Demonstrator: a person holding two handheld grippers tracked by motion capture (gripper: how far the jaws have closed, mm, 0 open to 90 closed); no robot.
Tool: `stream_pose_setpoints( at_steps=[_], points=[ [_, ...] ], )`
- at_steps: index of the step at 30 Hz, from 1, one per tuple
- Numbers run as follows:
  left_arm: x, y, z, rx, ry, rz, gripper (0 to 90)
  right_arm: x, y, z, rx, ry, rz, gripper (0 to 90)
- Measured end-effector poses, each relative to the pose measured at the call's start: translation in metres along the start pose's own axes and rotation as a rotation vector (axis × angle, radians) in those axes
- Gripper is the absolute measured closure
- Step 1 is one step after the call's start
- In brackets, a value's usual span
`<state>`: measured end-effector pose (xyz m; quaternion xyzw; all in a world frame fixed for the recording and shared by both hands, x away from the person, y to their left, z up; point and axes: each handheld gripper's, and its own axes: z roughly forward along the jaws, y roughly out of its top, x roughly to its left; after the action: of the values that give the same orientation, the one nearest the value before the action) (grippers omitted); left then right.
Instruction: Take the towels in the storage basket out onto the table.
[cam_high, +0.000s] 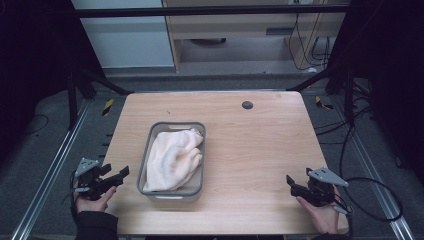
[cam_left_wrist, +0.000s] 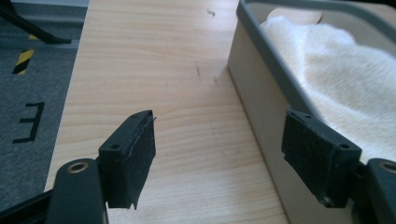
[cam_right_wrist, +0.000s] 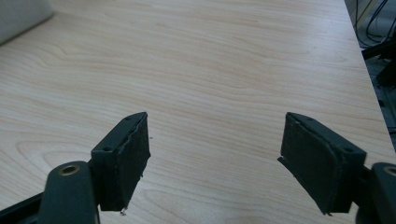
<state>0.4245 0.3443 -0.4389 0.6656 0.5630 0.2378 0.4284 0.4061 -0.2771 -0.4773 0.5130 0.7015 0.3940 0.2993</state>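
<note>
Both claws, left claw (cam_high: 121, 173) and right claw (cam_high: 290, 181), we're holding released, flanking the towel (cam_high: 173, 159) in its basket (cam_high: 144, 165) on the worktop (cam_high: 250, 145), likely readying a grab.

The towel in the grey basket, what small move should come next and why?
Probably ease the left gripper over the basket rim toward the towel. Its jaws are open and empty right beside the basket wall, while the right gripper, also open, sits far off across bare table.
</note>
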Motion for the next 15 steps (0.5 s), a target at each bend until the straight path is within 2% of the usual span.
stream_pose_setpoints(
  at_steps=[1,7,11,15],
  points=[
    [-0.001,0.001,-0.001,-0.004,-0.006,0.0,26.3,0.001,0.0,0.001,0.004,-0.003,-0.009,24.0],
    [-0.008,0.008,-0.005,-0.012,-0.036,0.001,27.3,0.001,0.0,0.0,-0.001,0.02,0.015,24.7],
    [-0.014,0.015,-0.008,-0.014,-0.06,0.017,27.5,0.001,0.0,0.001,0.0,0.021,0.001,24.6],
    [-0.02,0.023,-0.012,-0.018,-0.083,0.025,28.1,0.001,0.0,0.001,0.004,0.023,0.008,24.3]
  ],
)
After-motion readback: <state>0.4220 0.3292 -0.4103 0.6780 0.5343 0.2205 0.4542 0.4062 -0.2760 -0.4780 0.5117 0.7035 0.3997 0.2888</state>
